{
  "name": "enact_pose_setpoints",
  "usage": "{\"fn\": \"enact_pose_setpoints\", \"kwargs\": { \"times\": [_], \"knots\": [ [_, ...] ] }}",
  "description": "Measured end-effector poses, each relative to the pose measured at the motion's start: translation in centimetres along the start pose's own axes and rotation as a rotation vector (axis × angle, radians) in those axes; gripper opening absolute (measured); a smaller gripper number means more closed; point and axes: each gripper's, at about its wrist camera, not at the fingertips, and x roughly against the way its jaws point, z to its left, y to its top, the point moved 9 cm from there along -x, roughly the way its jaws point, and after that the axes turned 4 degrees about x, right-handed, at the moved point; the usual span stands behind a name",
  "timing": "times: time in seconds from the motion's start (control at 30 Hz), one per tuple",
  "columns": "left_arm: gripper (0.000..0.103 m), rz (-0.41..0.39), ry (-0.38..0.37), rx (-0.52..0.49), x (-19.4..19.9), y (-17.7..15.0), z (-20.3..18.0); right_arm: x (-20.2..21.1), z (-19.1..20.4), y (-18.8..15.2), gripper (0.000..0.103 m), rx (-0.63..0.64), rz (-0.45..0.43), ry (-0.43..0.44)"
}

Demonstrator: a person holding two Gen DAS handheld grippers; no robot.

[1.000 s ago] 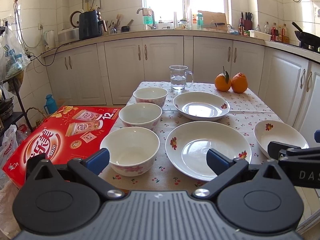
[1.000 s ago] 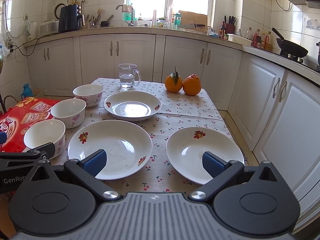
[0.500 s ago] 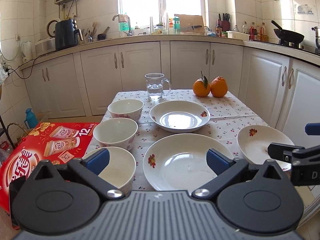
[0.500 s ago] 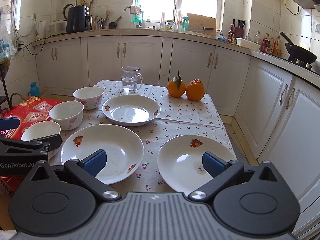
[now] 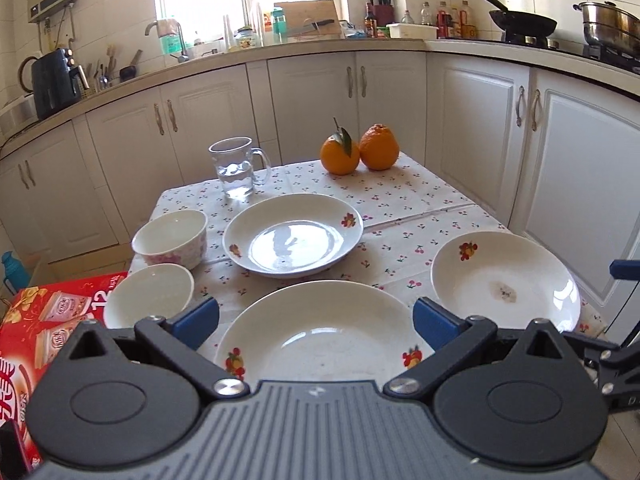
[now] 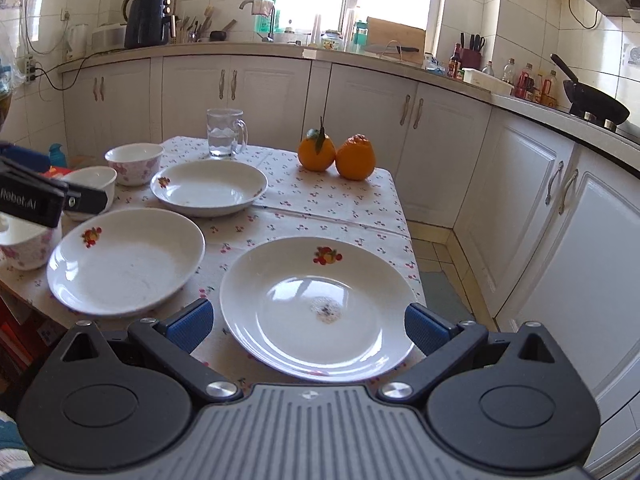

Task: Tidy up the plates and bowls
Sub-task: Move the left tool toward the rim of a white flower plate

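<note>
Three white plates with fruit prints lie on the cherry-print tablecloth. The near left plate (image 5: 320,344) (image 6: 124,260) sits just ahead of my open, empty left gripper (image 5: 316,320). The near right plate (image 6: 316,308) (image 5: 504,280) has a small stain and sits ahead of my open, empty right gripper (image 6: 308,320). The far plate (image 5: 292,236) (image 6: 208,186) lies behind them. Three white floral bowls stand along the table's left edge: the far bowl (image 5: 170,238) (image 6: 134,162), the middle bowl (image 5: 148,294) (image 6: 90,182), and the near bowl (image 6: 24,244).
A glass mug of water (image 5: 236,168) and two oranges (image 5: 360,152) stand at the table's far end. A red carton (image 5: 48,320) lies left of the table. White cabinets (image 6: 560,208) line the back and right. The table's right edge (image 6: 408,232) drops to a tiled floor.
Both grippers have moved to the right and closer to the table. The left view now centres on the near left plate, the right view on the near right plate. Jaws stayed open.
</note>
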Motion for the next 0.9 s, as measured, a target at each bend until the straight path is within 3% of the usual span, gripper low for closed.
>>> {"fn": "enact_pose_setpoints", "kwargs": {
  "times": [0.43,0.73,0.9],
  "knots": [
    [0.102,0.132,-0.241,-0.082,-7.4,1.8,-6.9,-5.2,-1.8,-5.0,0.103,-0.020,0.107,0.059],
    [0.099,0.224,-0.331,-0.165,-12.0,1.8,-11.1,-7.0,-2.8,-5.9,0.103,-0.010,0.104,0.123],
    [0.083,0.283,-0.346,-0.203,-14.4,1.2,-12.6,-7.5,-3.1,-5.9,0.103,-0.010,0.090,0.178]
  ]
}}
